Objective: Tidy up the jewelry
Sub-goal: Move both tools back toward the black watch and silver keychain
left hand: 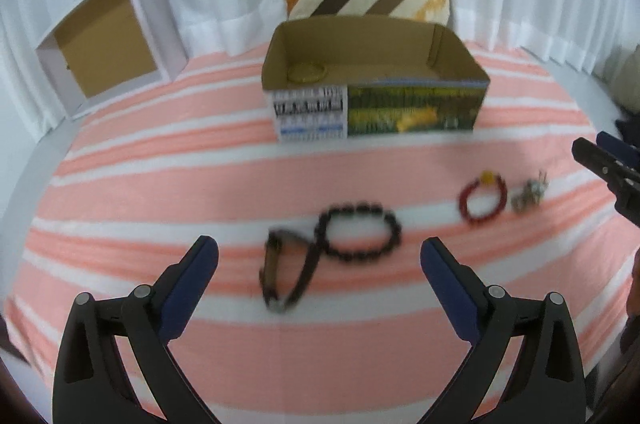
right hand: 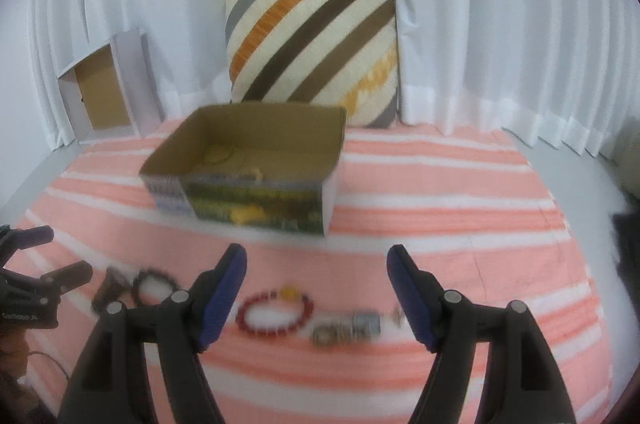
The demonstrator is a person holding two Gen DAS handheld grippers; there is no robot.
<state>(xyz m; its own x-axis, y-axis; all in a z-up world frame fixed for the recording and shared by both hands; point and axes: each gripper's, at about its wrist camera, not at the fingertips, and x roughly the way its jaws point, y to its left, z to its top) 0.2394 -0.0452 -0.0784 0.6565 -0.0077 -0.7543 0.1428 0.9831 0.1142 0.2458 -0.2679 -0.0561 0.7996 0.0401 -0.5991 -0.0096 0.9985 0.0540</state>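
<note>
On the striped cloth (left hand: pixel 160 183), four pieces are still lying outside the box (left hand: pixel 372 79): watch (left hand: pixel 286 270), black bracelet (left hand: pixel 360 234), red bracelet (right hand: pixel 276 314), metal piece (right hand: pixel 346 330); both hand-held grippers, left (left hand: pixel 320 260) and right (right hand: pixel 316 264), are hovering spread, gripping nothing.

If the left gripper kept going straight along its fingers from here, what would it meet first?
Most likely the dark watch and the black bead bracelet beside it: both lie on the striped cloth between the open fingers of the left gripper. The cardboard box sits farther along. Depth is hard to judge.
</note>
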